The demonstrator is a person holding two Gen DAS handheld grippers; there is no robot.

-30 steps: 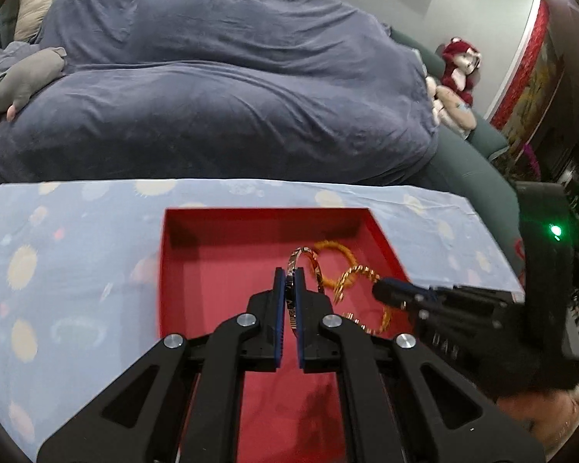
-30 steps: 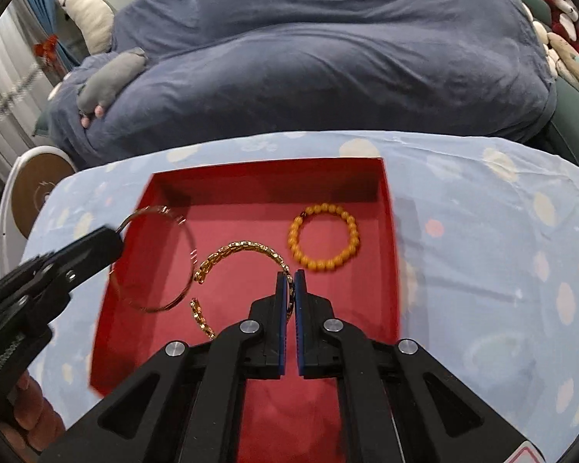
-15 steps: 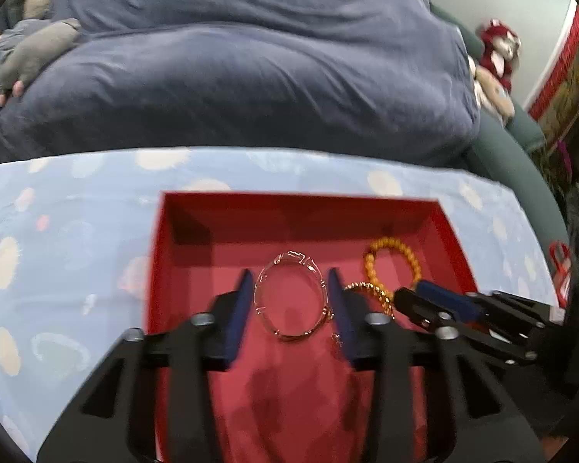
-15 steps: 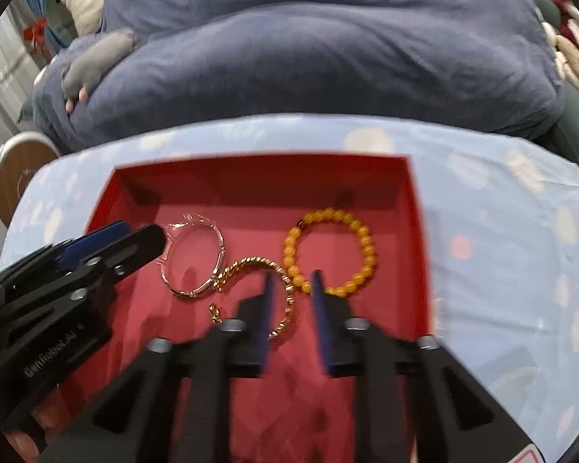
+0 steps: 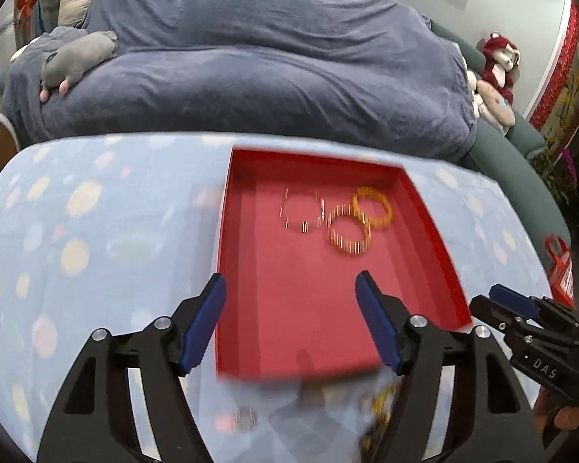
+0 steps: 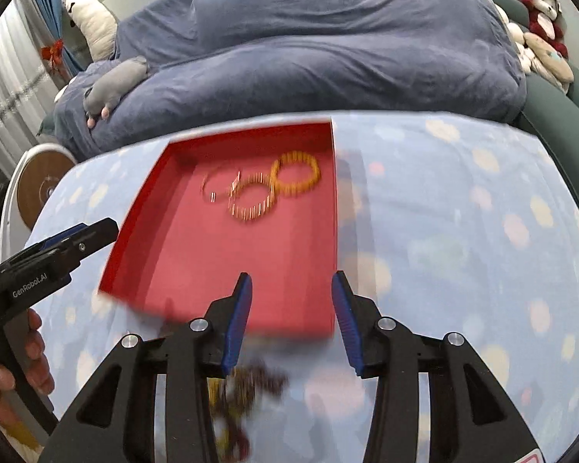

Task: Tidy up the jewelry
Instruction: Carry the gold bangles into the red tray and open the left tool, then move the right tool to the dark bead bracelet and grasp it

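Red tray point(image 5: 247, 270) with three bracelets point(image 5: 347, 229); left tool point(image 5: 289, 320) and right tool point(image 6: 291, 322) wide apart, empty.

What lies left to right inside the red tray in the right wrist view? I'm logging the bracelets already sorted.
Thin bangle → gold chain bracelet → orange bead bracelet, all in the tray, toward its far end.
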